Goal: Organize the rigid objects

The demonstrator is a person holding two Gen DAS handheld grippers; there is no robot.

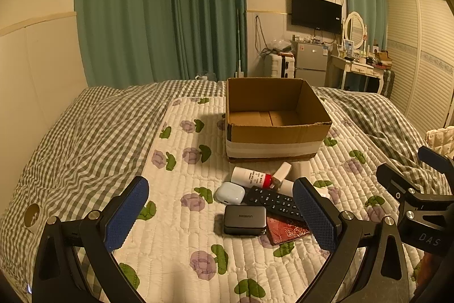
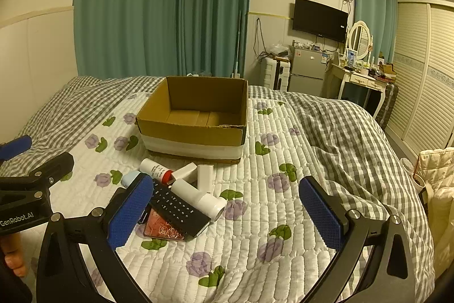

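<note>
I hold two claws over a white quilted bedspread printed with purple flowers. My left claw is spread wide and grips nothing, its blue pads on either side of a small pile of hard objects.

Going left to right in the left wrist view, the pile holds a pale blue rounded earbud case, a dark grey boxy charger, a long black remote control and a dark red embossed wallet. Behind them lies a white tube with a red band. The charger sits almost centred between my left pads, with its long side running across my view. I judge it the nearest thing for that claw to reach.

My right claw is also spread and holds nothing. From it the pile lies to the left, with the remote's long axis slanting toward me.

Beyond the pile, just past the tubes, stands an open brown cardboard box, which appears empty.
</note>
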